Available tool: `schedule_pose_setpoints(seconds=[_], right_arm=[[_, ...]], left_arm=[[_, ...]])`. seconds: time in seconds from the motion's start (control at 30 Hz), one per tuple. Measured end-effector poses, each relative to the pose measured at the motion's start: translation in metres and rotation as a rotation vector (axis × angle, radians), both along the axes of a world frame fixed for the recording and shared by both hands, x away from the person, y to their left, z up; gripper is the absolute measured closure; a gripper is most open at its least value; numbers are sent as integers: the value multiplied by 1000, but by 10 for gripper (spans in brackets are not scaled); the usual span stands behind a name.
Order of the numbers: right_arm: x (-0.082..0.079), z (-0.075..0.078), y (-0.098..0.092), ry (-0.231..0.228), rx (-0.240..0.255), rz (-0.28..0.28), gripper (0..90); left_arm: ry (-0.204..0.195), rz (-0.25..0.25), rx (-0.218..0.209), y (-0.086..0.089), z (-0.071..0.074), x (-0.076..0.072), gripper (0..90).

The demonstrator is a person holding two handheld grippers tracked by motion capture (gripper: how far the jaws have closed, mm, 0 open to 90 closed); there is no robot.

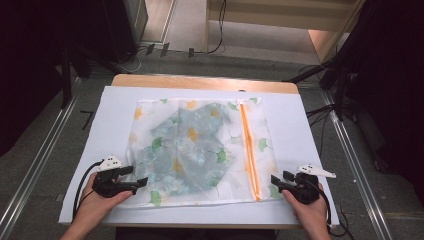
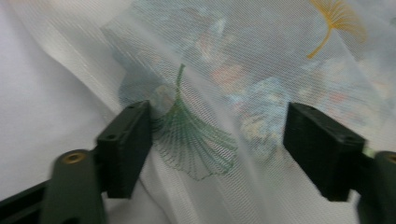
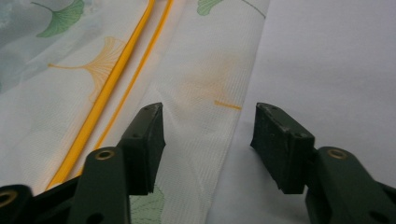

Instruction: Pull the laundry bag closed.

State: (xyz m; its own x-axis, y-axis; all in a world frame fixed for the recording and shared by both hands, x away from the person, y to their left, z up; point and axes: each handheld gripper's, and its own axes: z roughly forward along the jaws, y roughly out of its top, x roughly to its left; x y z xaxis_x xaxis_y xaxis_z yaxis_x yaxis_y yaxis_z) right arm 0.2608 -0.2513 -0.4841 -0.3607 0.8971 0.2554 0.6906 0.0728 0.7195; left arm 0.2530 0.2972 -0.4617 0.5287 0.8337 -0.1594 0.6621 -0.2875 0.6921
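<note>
— Lying flat mid-frame on the white sheet (image 1: 300, 130), the mesh bag (image 1: 200, 150) runs its orange zipper (image 1: 249, 150) top to bottom, right of centre. What's inside?

— A folded printed cloth (image 1: 190, 145). I have the left gripper (image 1: 140, 184) at its lower-left corner and the right gripper (image 1: 275, 181) at its lower-right edge, jaws half-open astride mesh, not pinching.

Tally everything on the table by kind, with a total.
Mesh laundry bag with orange zipper, patterned cloth inside: 1
White sheet covering the table: 1
Handheld grippers: 2, left gripper and right gripper, each at a near corner of the bag
Total: 4
</note>
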Motion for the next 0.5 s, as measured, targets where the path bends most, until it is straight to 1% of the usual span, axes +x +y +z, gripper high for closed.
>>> schedule_pose_setpoints(seconds=[0.03,0.07,0.1,0.13,0.17,0.2,0.23,0.27,0.3,0.33,0.37,0.4,0.5], right_arm=[[0,0,0,0,1,3,488],[0,0,0,0,1,3,488],[0,-1,0,-2,5,15,537],[-1,-1,1,5,14,23,561],[-2,-1,3,3,-3,20,661],[-2,-1,5,1,-13,19,697],[-2,-1,5,2,-12,23,761],[-2,-1,5,16,-7,28,810],[-2,-1,5,16,-7,28,810],[-3,-1,6,18,-7,32,838],[-4,-1,6,21,-13,48,895],[-4,-1,7,22,-9,54,900],[-6,-1,6,27,-6,66,900]], left_arm=[[-17,23,36,-2,0,-1,384],[-17,23,36,-2,0,-1,454],[-19,29,46,-3,1,-1,454],[-16,36,44,-2,1,0,533],[-10,42,37,-2,1,1,672],[-7,48,35,-1,1,2,744],[-3,53,28,1,1,3,821],[14,51,4,3,2,6,870],[27,56,-14,5,2,8,870],[30,59,-15,5,2,9,884],[17,59,5,3,2,10,892],[17,59,5,3,2,10,895],[-7,56,58,-2,4,14,896]])
